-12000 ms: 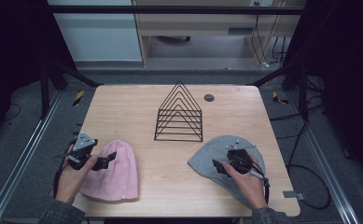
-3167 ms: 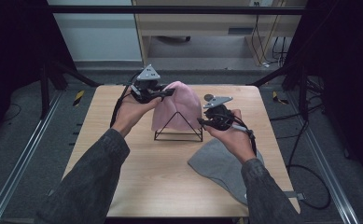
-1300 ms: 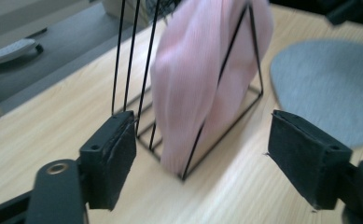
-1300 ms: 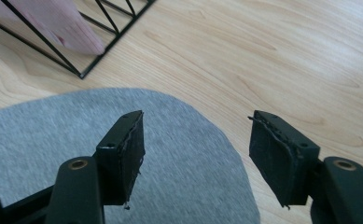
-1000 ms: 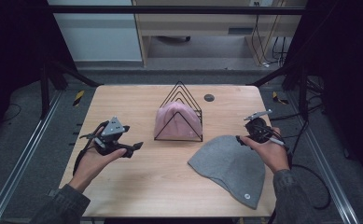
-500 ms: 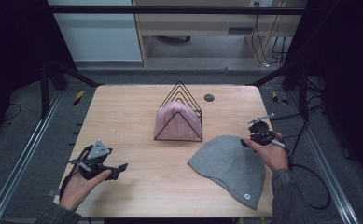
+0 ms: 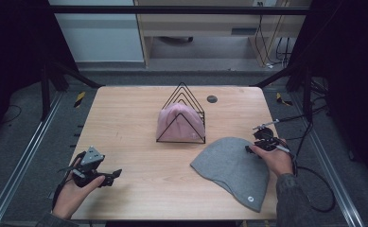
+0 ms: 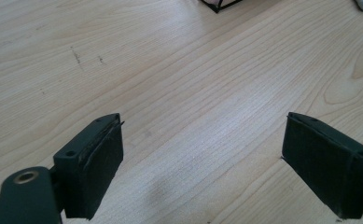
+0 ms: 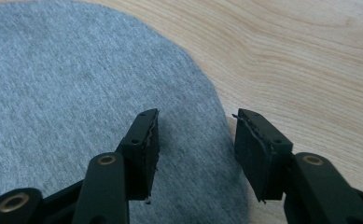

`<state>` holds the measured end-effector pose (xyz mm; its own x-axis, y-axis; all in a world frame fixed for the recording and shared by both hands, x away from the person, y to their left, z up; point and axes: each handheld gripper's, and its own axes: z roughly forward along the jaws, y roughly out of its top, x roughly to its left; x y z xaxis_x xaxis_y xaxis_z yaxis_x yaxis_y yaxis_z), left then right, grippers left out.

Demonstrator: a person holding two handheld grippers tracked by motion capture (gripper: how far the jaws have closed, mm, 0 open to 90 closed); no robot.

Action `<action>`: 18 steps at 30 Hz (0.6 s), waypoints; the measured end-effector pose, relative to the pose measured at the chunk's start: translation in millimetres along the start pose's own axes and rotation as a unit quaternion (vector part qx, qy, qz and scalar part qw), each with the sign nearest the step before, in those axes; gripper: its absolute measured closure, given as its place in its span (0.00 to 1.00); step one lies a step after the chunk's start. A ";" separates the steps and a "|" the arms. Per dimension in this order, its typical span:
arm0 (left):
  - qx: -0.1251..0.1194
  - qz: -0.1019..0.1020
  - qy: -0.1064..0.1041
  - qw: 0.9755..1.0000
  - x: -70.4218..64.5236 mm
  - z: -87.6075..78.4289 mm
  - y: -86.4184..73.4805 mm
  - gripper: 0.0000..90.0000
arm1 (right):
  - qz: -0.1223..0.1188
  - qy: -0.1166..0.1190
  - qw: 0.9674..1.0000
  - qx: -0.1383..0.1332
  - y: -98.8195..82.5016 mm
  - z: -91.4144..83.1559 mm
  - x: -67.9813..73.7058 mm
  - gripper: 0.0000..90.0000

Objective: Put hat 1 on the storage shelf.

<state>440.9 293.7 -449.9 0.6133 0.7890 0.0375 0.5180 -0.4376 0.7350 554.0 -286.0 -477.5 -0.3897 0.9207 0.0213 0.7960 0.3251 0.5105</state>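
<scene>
Now the grey hat point(image 7: 233, 169) lies flat at five o'clock on my table point(image 7: 134, 118); my right gripper point(image 9: 195, 154) straddles its edge, jaws just closing, not yet pinching; my left gripper point(image 8: 202, 163) at eight o'clock gapes wide over bare wood; the pink hat point(image 7: 179, 124) sits in the rack point(image 7: 180, 97).

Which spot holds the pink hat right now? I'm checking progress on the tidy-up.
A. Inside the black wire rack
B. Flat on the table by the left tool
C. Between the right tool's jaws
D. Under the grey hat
A: in the high view the pink hat sits inside the black wire rack at mid-table, while the grey hat lies flat on the table apart from it.
</scene>
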 end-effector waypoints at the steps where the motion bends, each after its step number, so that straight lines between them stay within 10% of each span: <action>1: 0.001 0.001 0.000 1.000 1.2 -0.2 -0.2 0.14 | -0.002 0.000 1.000 0.003 -0.3 0.5 0.2 0.59; 10: 0.005 0.001 0.000 1.000 1.8 1.5 -1.1 0.14 | -0.026 0.027 0.999 0.000 -1.8 -0.7 6.9 0.92; 18: 0.010 -0.016 -0.018 1.000 6.3 5.4 -2.4 0.14 | -0.032 0.049 0.997 -0.048 -5.7 -26.5 17.0 0.95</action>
<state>446.8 297.4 -455.1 0.6167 0.7872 -0.0096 0.5492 -0.4214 0.7217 530.6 -277.8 -457.3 -0.4855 0.8716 0.0675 0.7222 0.3564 0.5929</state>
